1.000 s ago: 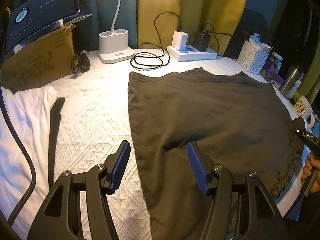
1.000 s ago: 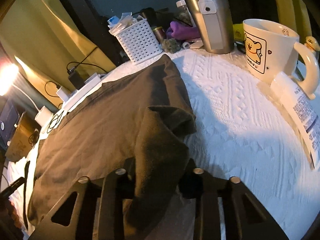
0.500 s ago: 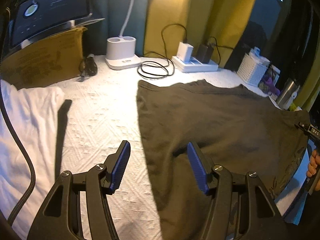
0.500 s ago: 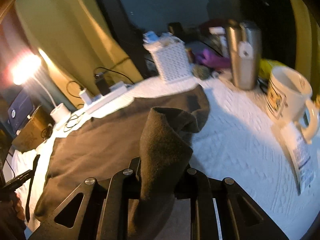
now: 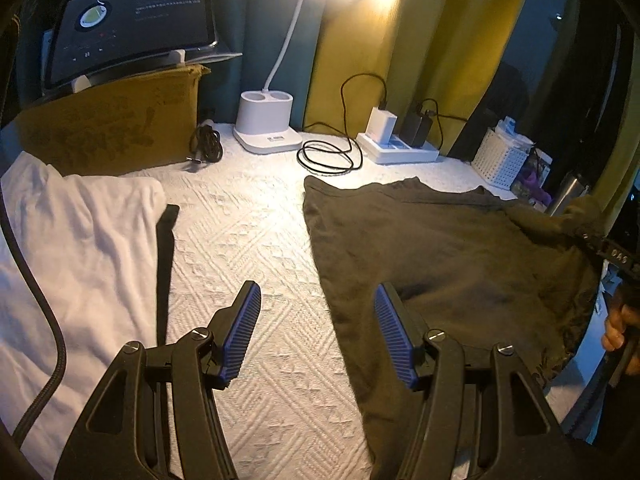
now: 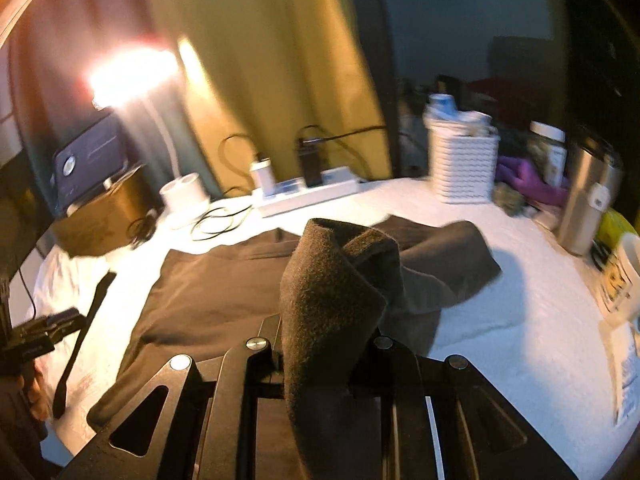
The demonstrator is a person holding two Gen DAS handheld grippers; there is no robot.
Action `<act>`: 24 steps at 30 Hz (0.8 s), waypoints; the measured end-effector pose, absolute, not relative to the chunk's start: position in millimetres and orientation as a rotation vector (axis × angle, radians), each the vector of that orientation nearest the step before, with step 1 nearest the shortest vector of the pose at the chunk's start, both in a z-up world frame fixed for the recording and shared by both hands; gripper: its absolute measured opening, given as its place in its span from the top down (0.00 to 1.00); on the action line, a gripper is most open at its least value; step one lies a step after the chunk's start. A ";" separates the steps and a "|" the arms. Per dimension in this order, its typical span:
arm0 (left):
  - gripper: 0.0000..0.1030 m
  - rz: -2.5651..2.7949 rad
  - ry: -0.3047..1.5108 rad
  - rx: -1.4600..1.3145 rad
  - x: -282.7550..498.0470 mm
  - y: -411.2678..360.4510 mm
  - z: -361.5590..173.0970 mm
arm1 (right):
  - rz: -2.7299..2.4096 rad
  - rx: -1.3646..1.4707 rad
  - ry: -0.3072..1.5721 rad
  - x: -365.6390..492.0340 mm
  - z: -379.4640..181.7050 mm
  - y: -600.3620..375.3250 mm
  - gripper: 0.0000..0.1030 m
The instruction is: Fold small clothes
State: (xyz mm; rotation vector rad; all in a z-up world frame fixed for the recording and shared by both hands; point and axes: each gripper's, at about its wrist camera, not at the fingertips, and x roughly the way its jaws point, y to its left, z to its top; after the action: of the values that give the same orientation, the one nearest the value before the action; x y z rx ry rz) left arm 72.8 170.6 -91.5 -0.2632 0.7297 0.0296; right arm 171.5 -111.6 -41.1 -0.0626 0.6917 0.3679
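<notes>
White tabletop [image 5: 256,216] carries a dark shirt [image 5: 440,240]. Left claw [image 5: 316,336] hovers tilted down, jaws apart, empty. Right claw [image 6: 324,356] pinches the shirt's lifted corner

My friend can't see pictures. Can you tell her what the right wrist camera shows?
The right gripper has its jaws shut on a bunched edge of a dark brown garment, lifting it off a white textured cover. Behind are a white basket, a steel tumbler and a glowing lamp.

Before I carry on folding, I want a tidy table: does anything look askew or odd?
Only the dark garment: the right gripper holds one edge bunched up off the table while the rest lies flat. Nothing looks spilled or damaged.
</notes>
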 end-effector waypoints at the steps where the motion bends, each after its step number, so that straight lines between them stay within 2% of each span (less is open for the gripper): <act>1: 0.42 0.027 0.726 -0.267 70.8 172.5 -90.9 | 0.381 -0.074 0.695 170.1 -42.9 -102.8 0.82; 15: 0.42 0.039 0.717 -0.307 48.1 198.1 -97.2 | 0.558 -0.285 0.804 131.5 -101.6 13.4 0.82; 24: 0.42 0.031 0.726 -0.301 42.4 198.0 -99.8 | 0.611 -0.409 0.859 102.7 -136.7 47.6 0.82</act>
State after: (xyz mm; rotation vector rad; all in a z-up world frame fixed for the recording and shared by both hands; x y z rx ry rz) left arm 42.4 198.0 -99.8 -0.3011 0.7263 0.0308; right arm 102.7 47.6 -136.7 -0.4092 0.8586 0.6111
